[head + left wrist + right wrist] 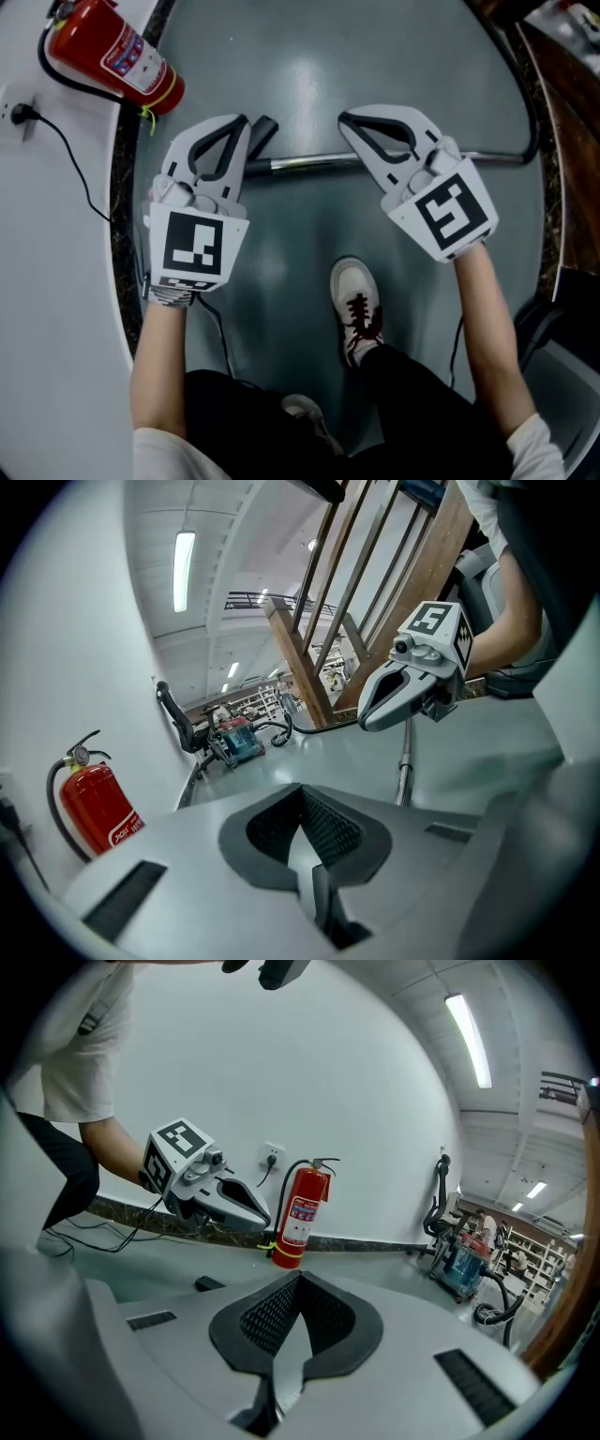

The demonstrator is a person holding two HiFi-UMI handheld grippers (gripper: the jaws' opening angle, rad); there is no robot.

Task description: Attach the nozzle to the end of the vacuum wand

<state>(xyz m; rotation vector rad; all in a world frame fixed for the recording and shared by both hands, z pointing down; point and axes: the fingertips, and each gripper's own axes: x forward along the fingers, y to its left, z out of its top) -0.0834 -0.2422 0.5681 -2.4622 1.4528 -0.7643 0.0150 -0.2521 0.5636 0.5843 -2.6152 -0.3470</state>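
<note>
The metal vacuum wand (394,159) lies flat on the grey floor, running left to right. A dark nozzle piece (264,133) rests at its left end; whether the two are joined I cannot tell. My left gripper (242,120) hovers above that end, shut and holding nothing. Over the wand's middle, my right gripper (345,119) is also shut and holding nothing. In the left gripper view the closed jaws (302,789) point toward the right gripper (412,682) and the wand (405,761). The right gripper view shows its closed jaws (300,1277) and the left gripper (202,1190).
A red fire extinguisher (117,56) stands by the white wall at the left, near a socket with a black cord (19,114). A dark hose (536,103) curves off the wand's right end to the vacuum cleaner (234,741). The person's shoe (356,305) is below the wand.
</note>
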